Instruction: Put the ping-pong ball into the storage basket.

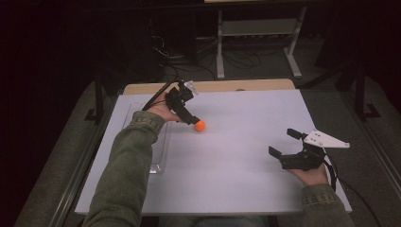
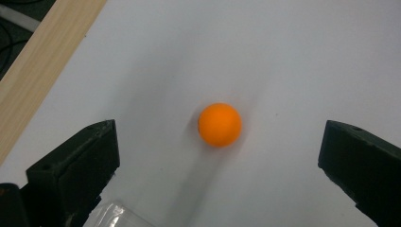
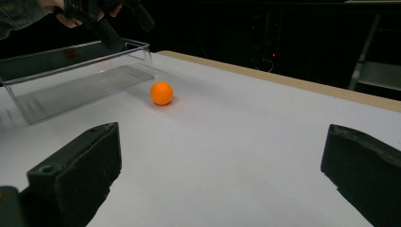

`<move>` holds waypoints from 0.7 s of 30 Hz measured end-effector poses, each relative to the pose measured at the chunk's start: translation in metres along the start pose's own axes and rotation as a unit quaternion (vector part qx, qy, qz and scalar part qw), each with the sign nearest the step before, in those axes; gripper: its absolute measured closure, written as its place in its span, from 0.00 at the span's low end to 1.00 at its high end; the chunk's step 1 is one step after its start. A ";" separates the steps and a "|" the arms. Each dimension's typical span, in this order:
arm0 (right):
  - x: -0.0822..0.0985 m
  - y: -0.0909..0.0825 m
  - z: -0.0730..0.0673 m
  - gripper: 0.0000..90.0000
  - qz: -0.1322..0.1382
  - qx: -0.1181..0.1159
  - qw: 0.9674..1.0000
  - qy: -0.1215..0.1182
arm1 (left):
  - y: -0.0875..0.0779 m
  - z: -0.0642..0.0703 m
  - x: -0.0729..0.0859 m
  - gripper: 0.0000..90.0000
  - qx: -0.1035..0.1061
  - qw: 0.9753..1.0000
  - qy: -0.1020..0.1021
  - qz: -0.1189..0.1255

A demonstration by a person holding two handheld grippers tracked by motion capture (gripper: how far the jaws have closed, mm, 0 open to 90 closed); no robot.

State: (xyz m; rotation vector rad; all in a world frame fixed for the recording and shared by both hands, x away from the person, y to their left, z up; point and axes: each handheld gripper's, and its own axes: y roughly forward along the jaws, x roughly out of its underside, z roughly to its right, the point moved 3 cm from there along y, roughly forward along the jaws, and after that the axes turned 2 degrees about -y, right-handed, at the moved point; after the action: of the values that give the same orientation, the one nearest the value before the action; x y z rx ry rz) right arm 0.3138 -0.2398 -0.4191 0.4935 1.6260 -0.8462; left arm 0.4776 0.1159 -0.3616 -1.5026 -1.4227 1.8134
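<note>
An orange ball rests on the white table sheet, just right of a clear plastic tray. My left gripper hovers over the ball, tilted down, and is open. In the left gripper view the ball lies on the sheet between the wide-apart jaws of the left gripper, touching neither. My right gripper is open near the table's right front, empty. In the right gripper view the ball sits far ahead of the right gripper, beside the tray.
The person's left sleeve lies over the tray. A wooden table edge runs along the back. Beyond it are a white frame and cables on a dark floor. White sheet spreads between ball and right gripper.
</note>
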 end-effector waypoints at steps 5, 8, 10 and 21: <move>0.001 0.000 0.001 0.00 -0.001 -0.001 1.000 0.002 | 0.004 0.000 -0.002 0.00 0.002 1.000 0.005 -0.007; 0.001 -0.001 0.001 0.00 0.000 0.000 1.000 0.003 | 0.008 -0.001 -0.003 0.00 0.003 1.000 0.005 -0.011; 0.001 -0.001 0.001 0.00 0.000 0.000 1.000 0.003 | 0.010 -0.001 -0.004 0.00 0.003 1.000 0.011 -0.015; 0.001 -0.002 0.001 0.00 0.000 0.001 1.000 0.002 | 0.026 -0.001 -0.008 0.00 0.014 0.999 0.016 -0.034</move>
State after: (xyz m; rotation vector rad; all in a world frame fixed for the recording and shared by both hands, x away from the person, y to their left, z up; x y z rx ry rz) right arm 0.3130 -0.2422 -0.4200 0.4969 1.6285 -0.8475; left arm 0.4887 0.0990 -0.3803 -1.4453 -1.4112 1.7528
